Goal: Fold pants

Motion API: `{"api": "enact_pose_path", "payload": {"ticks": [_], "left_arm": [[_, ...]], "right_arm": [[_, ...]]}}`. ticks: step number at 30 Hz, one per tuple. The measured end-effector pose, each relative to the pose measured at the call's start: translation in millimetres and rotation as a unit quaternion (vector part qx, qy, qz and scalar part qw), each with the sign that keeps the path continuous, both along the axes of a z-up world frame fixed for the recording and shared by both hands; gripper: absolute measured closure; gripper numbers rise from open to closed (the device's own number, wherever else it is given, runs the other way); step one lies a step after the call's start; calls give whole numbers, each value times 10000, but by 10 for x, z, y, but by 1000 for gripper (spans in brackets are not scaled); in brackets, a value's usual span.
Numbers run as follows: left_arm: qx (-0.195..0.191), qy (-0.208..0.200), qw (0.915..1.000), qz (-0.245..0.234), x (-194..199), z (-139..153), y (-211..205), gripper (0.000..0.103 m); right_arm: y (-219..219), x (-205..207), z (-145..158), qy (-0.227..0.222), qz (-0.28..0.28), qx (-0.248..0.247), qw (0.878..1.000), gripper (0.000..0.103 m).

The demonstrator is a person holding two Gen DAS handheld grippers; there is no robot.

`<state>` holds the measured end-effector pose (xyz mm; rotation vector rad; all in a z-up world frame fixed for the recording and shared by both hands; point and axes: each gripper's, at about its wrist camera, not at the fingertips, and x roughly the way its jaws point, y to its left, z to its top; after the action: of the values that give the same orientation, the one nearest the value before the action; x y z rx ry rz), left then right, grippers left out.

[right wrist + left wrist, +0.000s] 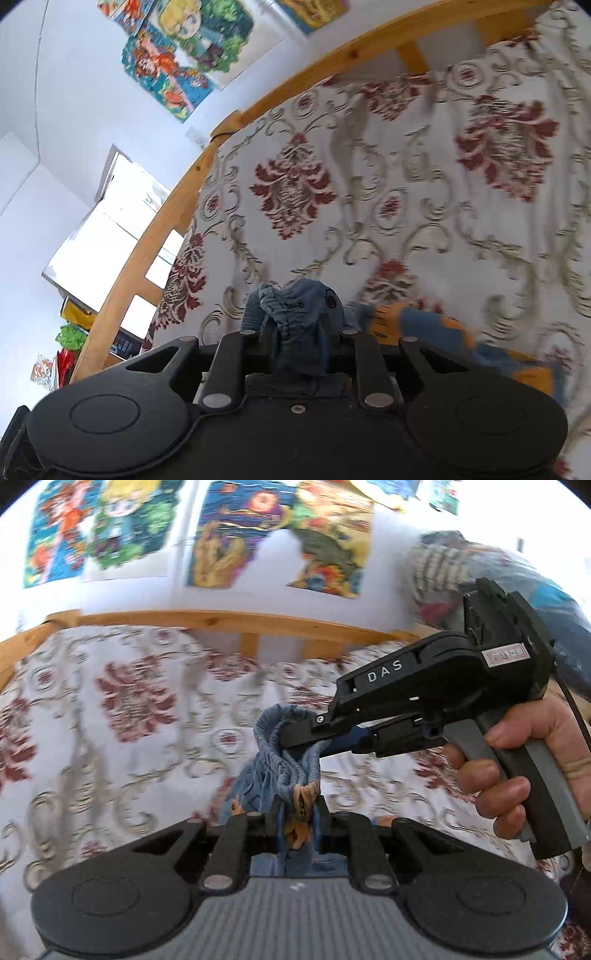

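Both tools, left tool point(295, 812) and right tool point(299, 332), pinch bunched blue pants point(291, 738) above the bed point(129, 701); folding looks barely begun.

Both wrist views close above floral bedspread point(110, 709), angled down toward wooden bed rail point(155, 240); posters point(110, 528) shared

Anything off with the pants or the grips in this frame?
Nothing damaged or spilled. The pants are bunched, not flat: the left gripper and right gripper each clamp a wad of the gathered waistband close together, over the floral bedspread. Normal mid-fold, but the fabric is crumpled.
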<state>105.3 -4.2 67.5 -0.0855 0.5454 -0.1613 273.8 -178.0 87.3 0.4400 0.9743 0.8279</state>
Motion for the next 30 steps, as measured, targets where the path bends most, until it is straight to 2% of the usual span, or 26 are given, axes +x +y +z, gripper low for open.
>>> {"api": "enact_pose_path", "payload": {"ticks": [5, 15, 23, 30], "left_arm": [[246, 86, 9986, -470, 11, -84, -408, 88], [740, 430, 9895, -1166, 66, -483, -1018, 87], [856, 653, 9840, -1420, 170, -744, -1292, 87], [831, 665, 9842, -1418, 242, -798, -1398, 87]], "right_arm": [[-411, -88, -127, 22, -142, -124, 9998, 81], [-955, -231, -578, 184, -551, -396, 9975, 81], [-1164, -247, -830, 304, -781, -568, 9949, 81], [-1205, -220, -857, 246, -927, -611, 9935, 81]]}}
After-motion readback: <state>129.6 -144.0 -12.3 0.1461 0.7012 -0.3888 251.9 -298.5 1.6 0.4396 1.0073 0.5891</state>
